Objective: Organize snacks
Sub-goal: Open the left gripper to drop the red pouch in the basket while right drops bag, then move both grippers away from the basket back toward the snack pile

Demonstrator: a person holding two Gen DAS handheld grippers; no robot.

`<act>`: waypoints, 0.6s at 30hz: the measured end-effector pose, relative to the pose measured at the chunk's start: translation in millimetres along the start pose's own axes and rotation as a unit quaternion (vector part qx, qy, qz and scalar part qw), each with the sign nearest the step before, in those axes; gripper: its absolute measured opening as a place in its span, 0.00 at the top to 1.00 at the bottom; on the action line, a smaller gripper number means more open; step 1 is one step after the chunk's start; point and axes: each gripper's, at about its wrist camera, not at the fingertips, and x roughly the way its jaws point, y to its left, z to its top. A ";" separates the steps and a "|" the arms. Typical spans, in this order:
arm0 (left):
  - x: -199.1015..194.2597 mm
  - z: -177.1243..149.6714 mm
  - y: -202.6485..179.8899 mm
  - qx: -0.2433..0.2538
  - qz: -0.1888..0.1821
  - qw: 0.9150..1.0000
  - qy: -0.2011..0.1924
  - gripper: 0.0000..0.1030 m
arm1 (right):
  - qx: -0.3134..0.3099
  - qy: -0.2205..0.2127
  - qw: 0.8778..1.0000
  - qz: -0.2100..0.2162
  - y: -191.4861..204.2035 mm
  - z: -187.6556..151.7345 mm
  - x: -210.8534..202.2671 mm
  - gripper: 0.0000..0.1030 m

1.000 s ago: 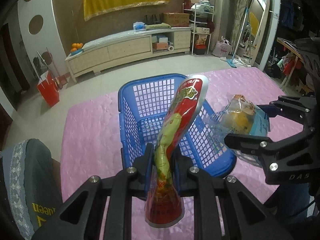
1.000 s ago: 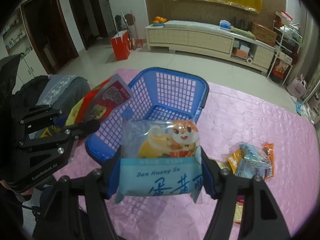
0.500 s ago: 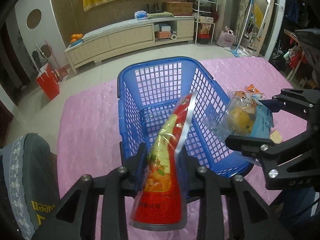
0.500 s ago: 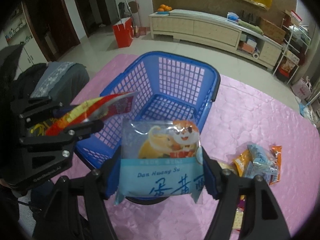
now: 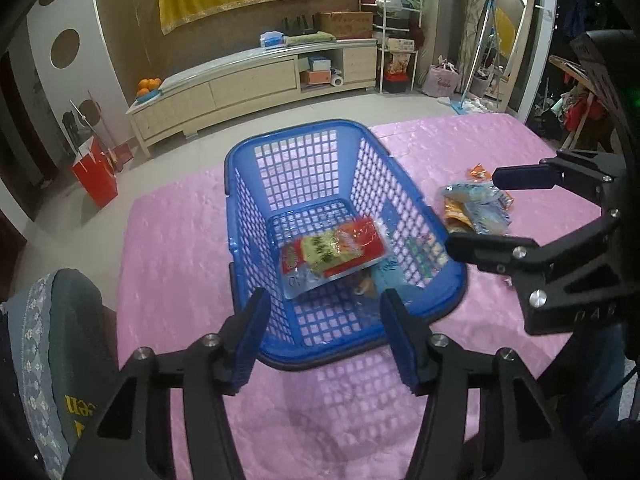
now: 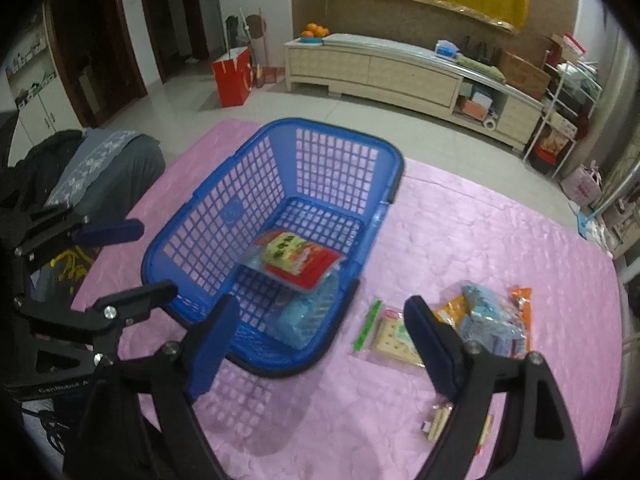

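Note:
A blue plastic basket (image 5: pixel 296 168) (image 6: pixel 256 184) stands on the pink cloth. Inside it a red and yellow snack packet (image 5: pixel 336 252) (image 6: pixel 298 260) lies tilted on top of a pale blue packet (image 5: pixel 390 276) (image 6: pixel 304 316). My left gripper (image 5: pixel 326 298) (image 6: pixel 156 258) hovers over the basket's near rim. Its jaws are opening and nothing is between the pads. My right gripper (image 6: pixel 322 302) (image 5: pixel 472 212) hangs at the basket's near right corner, jaws also opening and empty. To the right of the basket lies a pile of loose snacks (image 6: pixel 488 320) (image 5: pixel 476 208).
A cracker packet (image 6: pixel 394 338), a green stick (image 6: pixel 367 330) and small packets (image 6: pixel 436 424) lie on the pink cloth (image 5: pixel 180 240) by the pile. A chair draped with dark clothing (image 5: pixel 52 340) stands at the table's left edge. A red bag (image 5: pixel 96 176) stands on the floor beyond.
Both grippers have let go of their packets. The red packet and the pale blue one now lie in the basket, and both pairs of jaws stand wider apart.

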 end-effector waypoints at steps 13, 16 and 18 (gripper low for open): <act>-35.3 -8.4 -52.3 0.003 -0.005 1.000 -0.024 0.37 | 0.039 -0.017 0.999 -0.015 -25.0 -42.0 -51.8 0.15; -36.7 -10.1 -64.8 -0.004 -0.017 1.000 -0.025 0.37 | 0.051 -0.018 0.998 -0.018 -35.3 -53.6 -58.9 0.15; -36.5 -9.5 -70.2 -0.012 -0.021 0.999 -0.027 0.37 | 0.058 -0.021 0.998 -0.022 -42.3 -59.3 -64.8 0.15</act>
